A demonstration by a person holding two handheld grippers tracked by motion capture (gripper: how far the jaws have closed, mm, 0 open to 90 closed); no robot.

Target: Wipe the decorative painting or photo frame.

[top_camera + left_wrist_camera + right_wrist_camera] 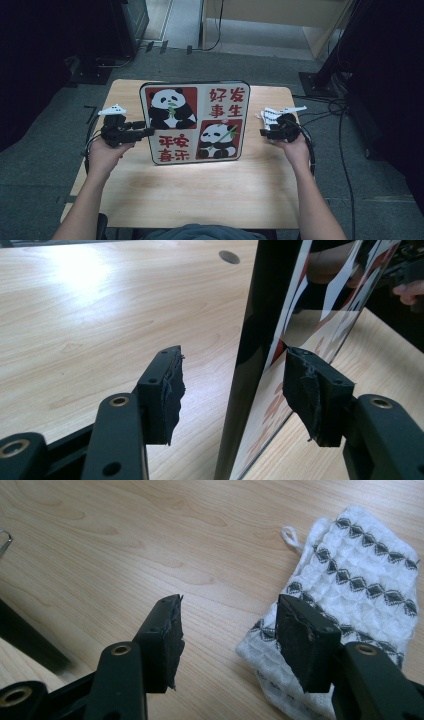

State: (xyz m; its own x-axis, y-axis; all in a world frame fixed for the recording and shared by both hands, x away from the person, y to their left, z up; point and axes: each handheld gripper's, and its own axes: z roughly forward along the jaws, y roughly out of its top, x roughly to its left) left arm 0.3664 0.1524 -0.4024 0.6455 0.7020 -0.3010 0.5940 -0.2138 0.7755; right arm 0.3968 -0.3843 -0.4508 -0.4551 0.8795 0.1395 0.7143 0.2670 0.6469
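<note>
A glossy panda picture board (195,120) with red panels and Chinese characters stands upright on the wooden table (200,195). My left gripper (149,131) is at the board's left edge. In the left gripper view its jaws (235,365) stand apart on either side of the board's black edge (260,340), with a gap beside the left pad (170,390). My right gripper (262,132) is open to the right of the board. Between and beyond its jaws (227,605) lies a white cloth with a black diamond pattern (360,565), also seen behind that gripper (270,116).
A round cable hole (229,257) sits in the tabletop behind the board. A metal clip (4,540) lies at the left edge of the right gripper view. Cables (345,150) trail over the grey carpet to the right of the table, and dark furniture stands at both sides.
</note>
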